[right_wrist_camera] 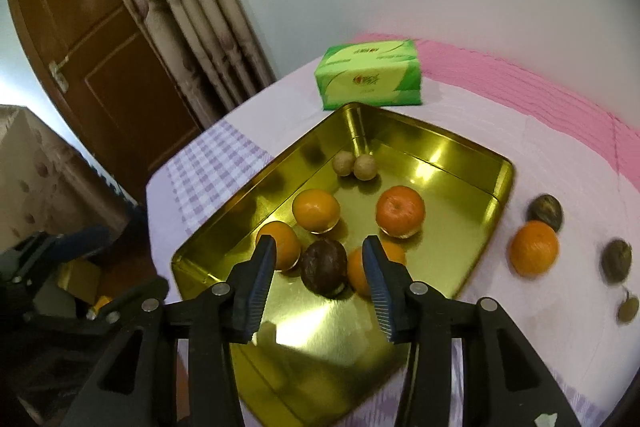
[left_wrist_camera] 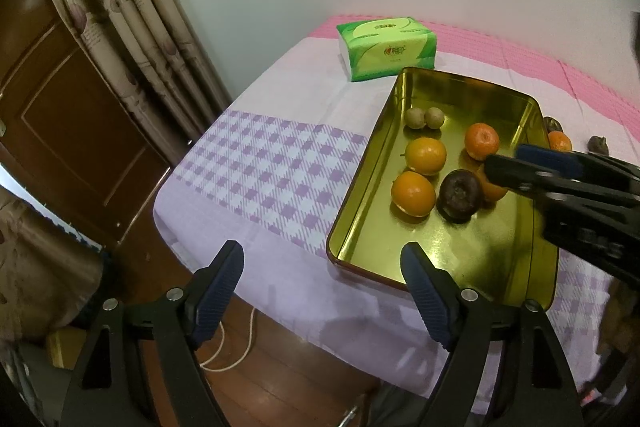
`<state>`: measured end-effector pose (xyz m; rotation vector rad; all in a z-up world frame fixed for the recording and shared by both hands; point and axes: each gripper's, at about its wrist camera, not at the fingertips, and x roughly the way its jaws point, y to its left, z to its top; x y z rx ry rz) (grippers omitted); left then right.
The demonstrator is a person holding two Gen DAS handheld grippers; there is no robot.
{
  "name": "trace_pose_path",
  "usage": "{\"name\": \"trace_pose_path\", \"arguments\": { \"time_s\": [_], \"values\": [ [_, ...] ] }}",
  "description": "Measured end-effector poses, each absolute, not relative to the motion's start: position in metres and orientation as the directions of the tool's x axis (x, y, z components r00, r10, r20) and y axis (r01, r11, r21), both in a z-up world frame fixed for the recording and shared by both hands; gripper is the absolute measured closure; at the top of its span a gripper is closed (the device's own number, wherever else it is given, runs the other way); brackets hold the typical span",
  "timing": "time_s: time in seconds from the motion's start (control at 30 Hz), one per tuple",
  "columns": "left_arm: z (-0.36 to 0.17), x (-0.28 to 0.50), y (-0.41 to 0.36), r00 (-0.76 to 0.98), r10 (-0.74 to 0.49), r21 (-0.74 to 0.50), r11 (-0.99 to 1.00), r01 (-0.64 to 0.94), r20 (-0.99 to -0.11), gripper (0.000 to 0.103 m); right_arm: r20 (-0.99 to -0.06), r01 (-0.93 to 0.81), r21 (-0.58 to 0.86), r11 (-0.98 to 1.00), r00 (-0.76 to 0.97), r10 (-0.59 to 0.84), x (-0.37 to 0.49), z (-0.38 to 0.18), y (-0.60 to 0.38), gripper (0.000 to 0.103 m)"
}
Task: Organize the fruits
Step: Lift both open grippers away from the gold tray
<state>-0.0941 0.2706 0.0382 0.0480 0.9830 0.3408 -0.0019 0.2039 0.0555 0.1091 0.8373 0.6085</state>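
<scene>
the right tongs [right_wrist_camera: 319,259] hang over the near half of a gold metal tray [right_wrist_camera: 472,151], fingers spread apart and gripping nothing. directly ahead of the gap sits a dark purple fruit [right_wrist_camera: 324,267], with one orange [right_wrist_camera: 282,245] just behind the left finger and another orange [right_wrist_camera: 362,269] partly hidden behind the right finger. further ahead in the tray lie two more oranges, one to the left [right_wrist_camera: 316,209] and a redder one to the right [right_wrist_camera: 400,211], and beyond them two small tan fruits [right_wrist_camera: 355,165] touching each other near the far wall. off to the right of the tongs, outside the tray on the desk [right_wrist_camera: 560,163], rest a loose orange [right_wrist_camera: 534,247] touching a dark round fruit [right_wrist_camera: 545,211] behind it, and two more dark fruits [right_wrist_camera: 618,259], blurred, nearer the edge. a green tissue pack [right_wrist_camera: 370,75] stands past the tray's far corner.

the left tongs [left_wrist_camera: 322,269] hover at the near left corner of the tray, fingers wide apart and empty, the right finger over the tray's near rim and the left one over the lilac checked cloth [left_wrist_camera: 276,163] at the desk's edge. a curtain [left_wrist_camera: 132,19] and a brown door [left_wrist_camera: 68,131] fill the space to the left.
</scene>
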Motion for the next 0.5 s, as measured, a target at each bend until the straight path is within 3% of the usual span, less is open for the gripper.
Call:
{"name": "trace_pose_path", "arguments": {
  "time_s": [0.23,0.5],
  "values": [
    [0.037,-0.093,0.268,0.503,0.309,0.205,0.946,-0.251,-0.807,0.021,-0.637,-0.374,0.322,0.870,0.593,0.492,-0.036,0.055,0.142,0.049],
    [0.036,-0.096,0.258,0.511,0.334,0.247,0.941,-0.233,-0.792,0.021,-0.719,-0.111,0.236,0.966,0.649,0.250,-0.064,0.023,0.026,0.047]
  ]
}}
